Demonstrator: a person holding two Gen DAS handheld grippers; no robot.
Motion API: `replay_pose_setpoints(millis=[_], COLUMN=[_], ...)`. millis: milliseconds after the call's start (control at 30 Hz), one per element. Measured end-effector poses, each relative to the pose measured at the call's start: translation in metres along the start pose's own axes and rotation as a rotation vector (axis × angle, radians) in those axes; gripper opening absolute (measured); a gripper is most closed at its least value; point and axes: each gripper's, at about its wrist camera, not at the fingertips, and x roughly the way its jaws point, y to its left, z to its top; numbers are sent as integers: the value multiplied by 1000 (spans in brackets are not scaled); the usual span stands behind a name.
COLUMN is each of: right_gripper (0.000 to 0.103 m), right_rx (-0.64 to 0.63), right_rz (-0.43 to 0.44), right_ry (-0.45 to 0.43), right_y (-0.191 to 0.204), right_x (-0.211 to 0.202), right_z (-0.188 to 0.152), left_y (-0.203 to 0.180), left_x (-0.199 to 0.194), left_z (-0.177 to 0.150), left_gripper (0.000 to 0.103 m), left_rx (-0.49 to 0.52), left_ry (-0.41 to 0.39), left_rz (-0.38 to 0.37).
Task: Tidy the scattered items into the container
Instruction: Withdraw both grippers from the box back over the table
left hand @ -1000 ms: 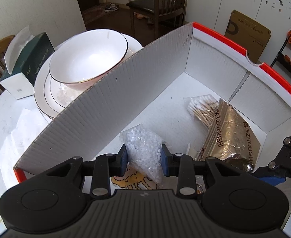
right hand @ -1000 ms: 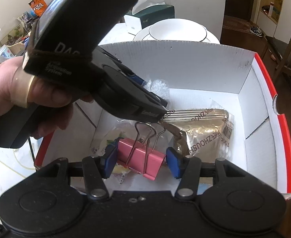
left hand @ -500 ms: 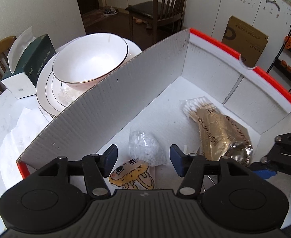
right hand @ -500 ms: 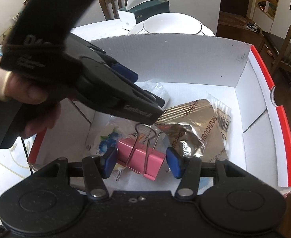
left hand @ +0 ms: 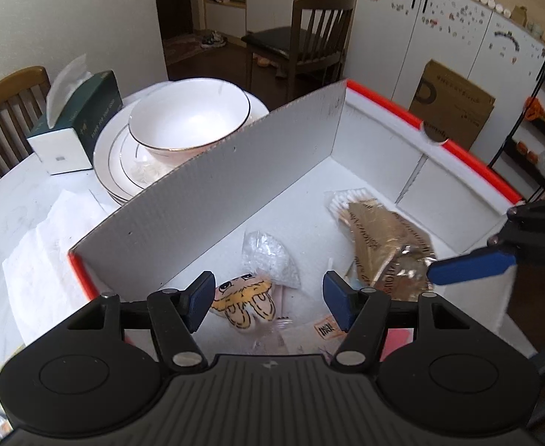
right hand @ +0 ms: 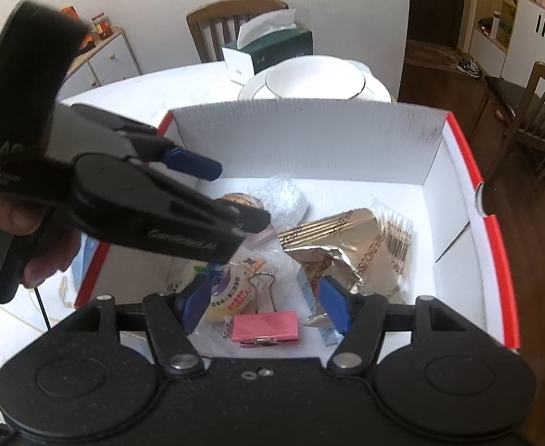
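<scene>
Right wrist view: my right claw [right hand: 261, 306] is spreading, nothing pinched, and the pink clip [right hand: 265, 327] lies loose on the floor of the box [right hand: 309, 141] between its pads. My left claw [left hand: 268, 299] is spreading too, empty, above the cartoon packet [left hand: 244, 301] and the bag of white beads [left hand: 270, 256]. Both claws crowd the near end; I judge they could knock together, or snag the gold pouch [right hand: 343, 249] when lifted.

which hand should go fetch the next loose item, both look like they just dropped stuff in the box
Left. The left gripper, opening and empty, sits above the box beside the table; the right gripper, opening, hangs over the pink clip.
</scene>
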Motion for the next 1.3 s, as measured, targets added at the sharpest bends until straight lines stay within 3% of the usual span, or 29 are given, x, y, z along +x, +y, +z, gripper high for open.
replay_pose_setpoints(millis=[500, 1033, 1200, 1300], right_gripper=[68, 72, 72, 78], right_rx=[-19, -12, -8, -5], right_rz=[20, -4, -1, 5], right_ry=[-85, -119, -129, -136], right_y=[11, 72, 103, 123], right_x=[-40, -52, -49, -45], right_z=[1, 4, 9, 11], left_y=[2, 41, 59, 72], left_x=[-70, -138, -159, -169], left_z=[-30, -94, -114, -128], left_gripper=[63, 63, 74, 77], left_rx=[-67, -106, -110, -121], left_ry=[-123, -197, -225, -234], left_rz=[-7, 4, 2, 2])
